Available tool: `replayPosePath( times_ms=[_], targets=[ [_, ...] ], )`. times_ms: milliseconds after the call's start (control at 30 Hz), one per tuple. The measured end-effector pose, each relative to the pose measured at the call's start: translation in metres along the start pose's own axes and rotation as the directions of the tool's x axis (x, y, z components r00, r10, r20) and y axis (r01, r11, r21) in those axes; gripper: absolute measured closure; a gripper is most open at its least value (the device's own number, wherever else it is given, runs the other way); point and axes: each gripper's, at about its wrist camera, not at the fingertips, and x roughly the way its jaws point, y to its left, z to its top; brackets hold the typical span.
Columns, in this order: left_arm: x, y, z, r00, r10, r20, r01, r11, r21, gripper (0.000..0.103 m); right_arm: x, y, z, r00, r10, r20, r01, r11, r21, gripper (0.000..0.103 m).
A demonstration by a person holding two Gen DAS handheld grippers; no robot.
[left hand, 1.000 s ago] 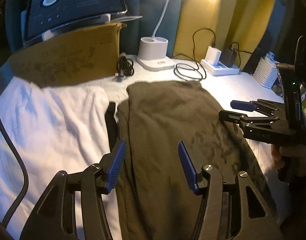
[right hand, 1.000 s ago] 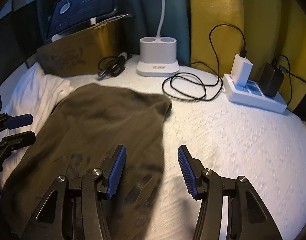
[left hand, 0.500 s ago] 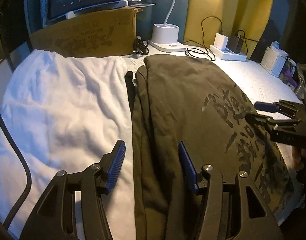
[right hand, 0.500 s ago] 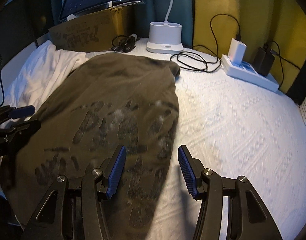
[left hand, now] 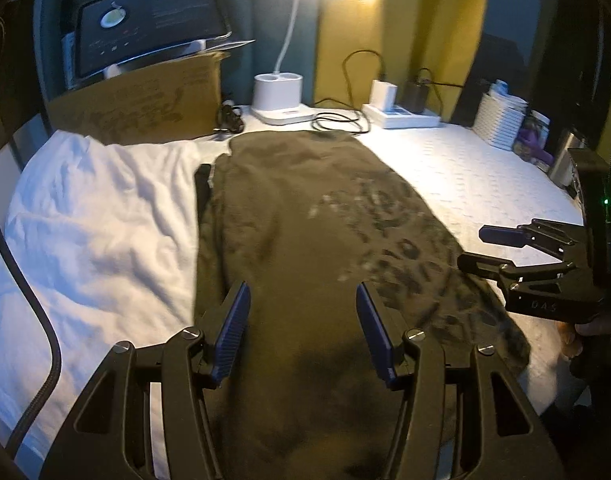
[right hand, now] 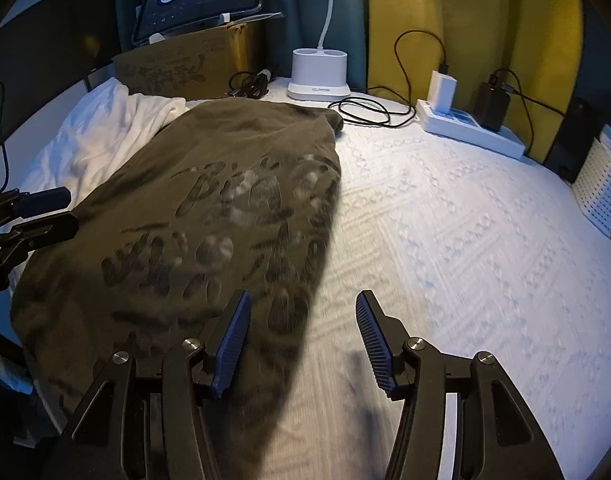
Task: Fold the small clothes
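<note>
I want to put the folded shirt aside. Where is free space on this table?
The widest bare patch is the white tablecloth right of the dark shirt, short of the power strip and white basket. The left is taken by white cloth; the back edge is crowded with cables, lamp base and cardboard box.

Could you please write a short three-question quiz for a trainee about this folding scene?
1. True or false: the left gripper is clamped on the olive shirt.
2. What lies directly beside the shirt, on its left in the left wrist view?
A. white cloth
B. power strip
C. cardboard box
3. Fill in: the right gripper has ____ between its fingers.

Key: 1 false, it is open above the shirt; 2 A; 3 nothing.
</note>
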Motion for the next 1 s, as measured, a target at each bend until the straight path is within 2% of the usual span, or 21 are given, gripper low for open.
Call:
replayPosePath(
  times_ms=[267,367,500,600,767,833,1000],
  targets=[
    [-0.007,-0.035,-0.004,0.999,-0.038,0.004,0.038,0.999,0.031,0.047,-0.036,-0.020,-0.025,0.999,-0.033,0.026,0.032,0.999,0.032,0.045],
    [-0.010,-0.049,-0.003,0.998,-0.056,0.016,0.055,0.998,0.042,0.036,-0.052,-0.029,-0.035,0.998,-0.054,0.042,0.052,0.997,0.050,0.045],
    [-0.018,-0.067,-0.001,0.997,-0.069,0.039,0.066,0.995,0.068,0.033,-0.076,-0.047,-0.048,0.993,-0.099,0.070,0.094,0.992,0.082,0.042],
    [-0.023,-0.080,0.002,0.996,-0.070,0.061,0.065,0.995,0.079,0.019,-0.094,-0.060,-0.056,0.987,-0.132,0.094,0.121,0.986,0.111,0.033],
    [-0.038,-0.102,0.007,0.991,-0.036,0.127,0.023,0.994,0.103,0.017,-0.126,-0.078,-0.067,0.972,-0.192,0.134,0.174,0.975,0.138,0.030],
    [-0.044,-0.108,0.008,0.989,-0.031,0.147,0.015,0.994,0.104,0.013,-0.140,-0.084,-0.072,0.966,-0.211,0.150,0.188,0.970,0.154,0.030],
    [-0.064,-0.123,0.011,0.974,-0.023,0.224,-0.003,0.993,0.115,0.007,-0.172,-0.095,-0.080,0.948,-0.260,0.183,0.225,0.955,0.191,0.029]
  ],
)
